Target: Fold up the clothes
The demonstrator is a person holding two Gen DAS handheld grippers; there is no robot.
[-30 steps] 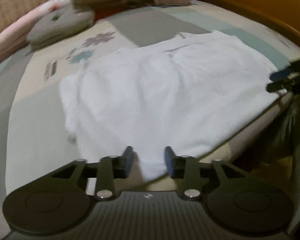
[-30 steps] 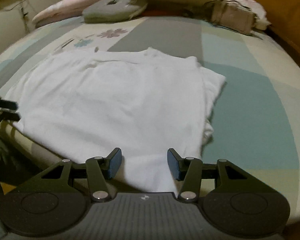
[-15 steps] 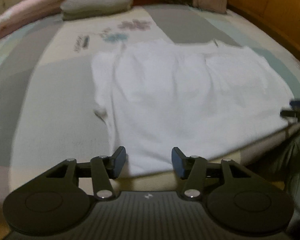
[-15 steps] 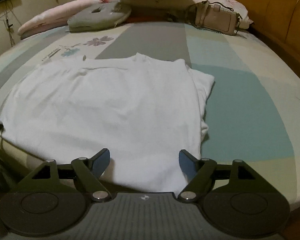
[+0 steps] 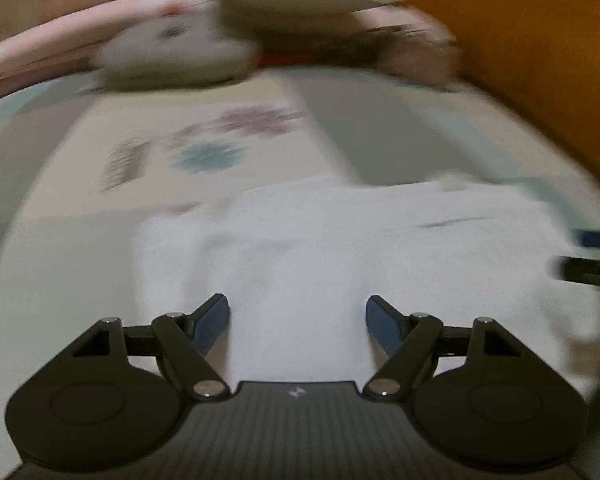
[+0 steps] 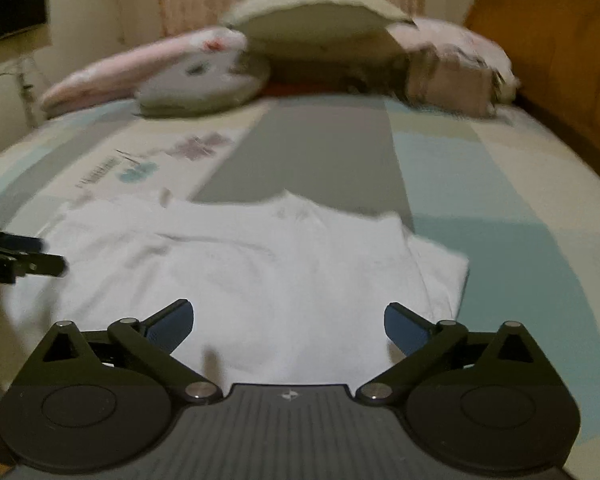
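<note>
We find the shirt [image 6: 260, 272] lying flat on the bed [image 6: 500, 208], white, with its near hem toward both cameras and its neckline toward the pillows [image 6: 320, 28]. One sleeve is folded in at its right edge.

The right gripper [image 6: 288, 326] hangs over the near hem, right of the shirt's middle. Its jaws have just been opening and now stand spread wide; the cloth shows in the gap below them, but neither pad presses on it. The gripper is released.

The left gripper [image 5: 298, 330] hangs over the near hem toward the shirt's left side. Its jaws have also just been opening and stand apart, with only cloth seen beneath the gap; nothing is clamped. This view is heavily blurred.

Each gripper shows at the edge of the other's view, so we place them side by side along the same hem, well apart.

A small pale emblem [image 6: 289, 395] marks each gripper body; we can read no lettering there. The sheet carries flower prints [image 6: 198, 146] and a dark printed line beside them, too blurred to read.

Both grippers point forward and down at the bed. No hand or sleeve is visible.
</note>
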